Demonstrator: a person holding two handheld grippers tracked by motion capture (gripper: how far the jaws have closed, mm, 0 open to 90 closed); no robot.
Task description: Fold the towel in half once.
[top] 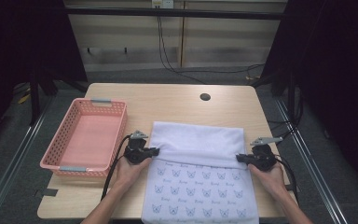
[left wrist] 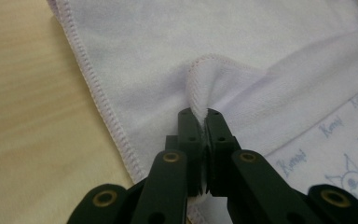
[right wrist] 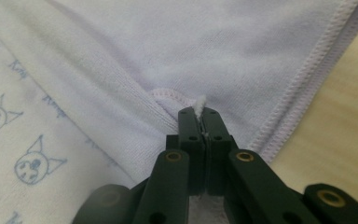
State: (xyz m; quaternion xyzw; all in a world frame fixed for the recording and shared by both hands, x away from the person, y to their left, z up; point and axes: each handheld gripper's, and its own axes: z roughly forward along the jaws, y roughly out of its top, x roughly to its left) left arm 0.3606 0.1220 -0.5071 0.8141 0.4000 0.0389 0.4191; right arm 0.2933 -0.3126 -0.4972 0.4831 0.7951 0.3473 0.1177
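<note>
Between 2 clamped grippers (top: 156,151) (top: 238,158), towel (top: 200,140) hem; bare tabletop (top: 177,105) beyond.

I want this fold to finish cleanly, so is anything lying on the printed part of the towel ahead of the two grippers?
Nothing visible does. The left gripper and right gripper each pinch an edge of the towel, and its printed part lies bare.

From my remote station I counted one pale lilac terry towel printed with blue cat faces (top: 200,182), folded over on itself. One pink perforated plastic basket (top: 63,144) sat on one light wooden table (top: 177,102), which had one dark round hole (top: 205,97). I logged two black two-jaw grippers: a left gripper (top: 154,151) and a right gripper (top: 239,158). The basket carried two grey handles (top: 101,101).
</note>
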